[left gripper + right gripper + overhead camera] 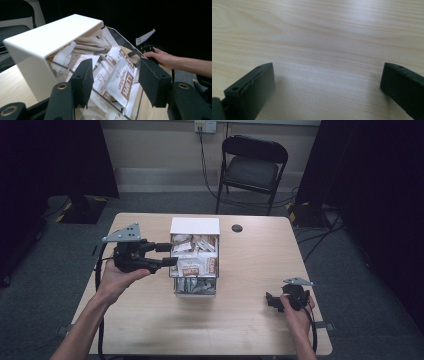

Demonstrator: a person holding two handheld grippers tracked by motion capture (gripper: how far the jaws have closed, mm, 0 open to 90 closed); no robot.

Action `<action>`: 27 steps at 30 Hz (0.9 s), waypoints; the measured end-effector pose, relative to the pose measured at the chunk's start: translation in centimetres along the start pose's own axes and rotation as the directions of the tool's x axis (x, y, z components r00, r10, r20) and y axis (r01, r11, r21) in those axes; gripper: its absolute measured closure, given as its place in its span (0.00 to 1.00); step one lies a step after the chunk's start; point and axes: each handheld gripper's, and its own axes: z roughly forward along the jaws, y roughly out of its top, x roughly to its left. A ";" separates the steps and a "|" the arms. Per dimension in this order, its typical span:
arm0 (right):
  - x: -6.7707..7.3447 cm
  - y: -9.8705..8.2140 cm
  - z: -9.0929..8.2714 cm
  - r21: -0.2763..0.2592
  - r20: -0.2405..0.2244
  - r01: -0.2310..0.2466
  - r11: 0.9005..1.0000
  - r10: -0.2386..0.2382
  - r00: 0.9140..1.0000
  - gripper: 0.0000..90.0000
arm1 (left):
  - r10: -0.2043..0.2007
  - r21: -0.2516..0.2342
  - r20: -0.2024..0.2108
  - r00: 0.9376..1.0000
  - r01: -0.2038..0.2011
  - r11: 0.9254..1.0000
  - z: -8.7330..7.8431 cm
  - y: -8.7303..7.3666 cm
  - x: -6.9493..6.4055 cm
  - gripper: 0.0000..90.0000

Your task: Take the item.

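left gripper (167, 254): jaws parted, nothing between them, level at 9 o'clock of the clear acrylic box with white top (195, 226), likely lined up to pick a white-and-brown paper sachet (122, 83) | box mid-counter (145, 320), its clear wall stands between | right gripper (270, 301): released, resting at 4 o'clock

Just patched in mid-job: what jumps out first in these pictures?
At the middle of the wooden table stands a clear box with a white top, crammed with white-and-brown sachets. The left gripper hangs at the box's left side with its jaws apart over the sachets, nothing between them. The right gripper rests near the table's front right corner, jaws wide open over bare wood.
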 end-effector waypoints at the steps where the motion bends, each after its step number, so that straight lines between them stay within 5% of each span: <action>1: 0.0 0.0 0.0 0.000 0.000 0.000 1.000 0.000 1.000 0.00 | 0.000 0.000 0.000 1.000 0.000 1.000 0.0 0.0 0.0 0.50; 8: 0.0 0.0 0.0 0.000 0.000 0.000 1.000 0.000 1.000 0.00 | 0.004 -0.030 0.006 1.000 -0.003 1.000 1.3 -0.4 0.5 0.62; 27: 0.0 0.0 0.0 0.000 0.000 0.000 1.000 0.000 1.000 0.00 | 0.044 0.078 0.031 0.999 -0.046 0.996 3.6 -0.3 0.0 0.57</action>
